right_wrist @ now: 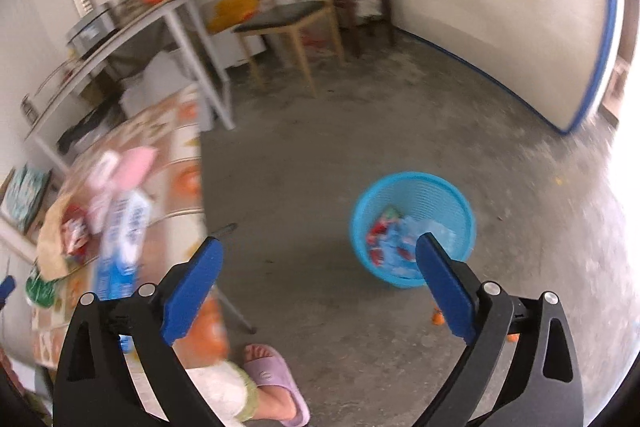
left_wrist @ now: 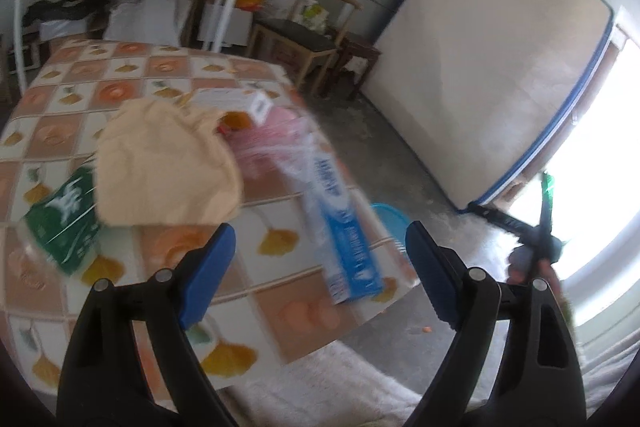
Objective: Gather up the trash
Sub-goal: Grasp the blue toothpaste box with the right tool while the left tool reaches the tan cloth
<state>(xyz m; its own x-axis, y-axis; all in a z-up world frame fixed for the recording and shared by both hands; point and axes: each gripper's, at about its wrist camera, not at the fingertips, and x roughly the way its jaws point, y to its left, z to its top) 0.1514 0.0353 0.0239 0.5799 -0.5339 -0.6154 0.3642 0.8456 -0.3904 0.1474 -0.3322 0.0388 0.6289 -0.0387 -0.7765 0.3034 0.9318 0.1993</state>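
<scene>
In the left wrist view, a green packet [left_wrist: 64, 223] lies at the left edge of a table [left_wrist: 132, 67] covered in an orange-and-white checked cloth with yellow leaves. A crumpled beige cloth [left_wrist: 164, 163] lies partly over the packet's upper right corner. Beyond the beige cloth sits a small white box [left_wrist: 236, 101], with something red and orange just below it, blurred. To the right, a pink plastic bag [left_wrist: 272, 143] touches a long blue-and-white box [left_wrist: 344, 231] that runs down toward the table's right edge. The left gripper [left_wrist: 320, 271] hangs over the near part of the table, its blue pads spread wide with nothing between them. Past the table's edge, a sliver of the blue basket [left_wrist: 388, 217] shows on the grey floor. A chair [left_wrist: 304, 43] and a mattress [left_wrist: 492, 67] leaning on the wall stand farther right.

In the right wrist view, the table and its litter sit at the left, blurred. The right gripper [right_wrist: 320, 279] points down at the bare concrete floor, jaws spread wide and empty. A foot in a purple slipper [right_wrist: 276, 379] stands beneath it. To the right, the blue basket [right_wrist: 412, 191] stands on the floor, well apart from the table, holding red, blue and green wrappers [right_wrist: 394, 239].
</scene>
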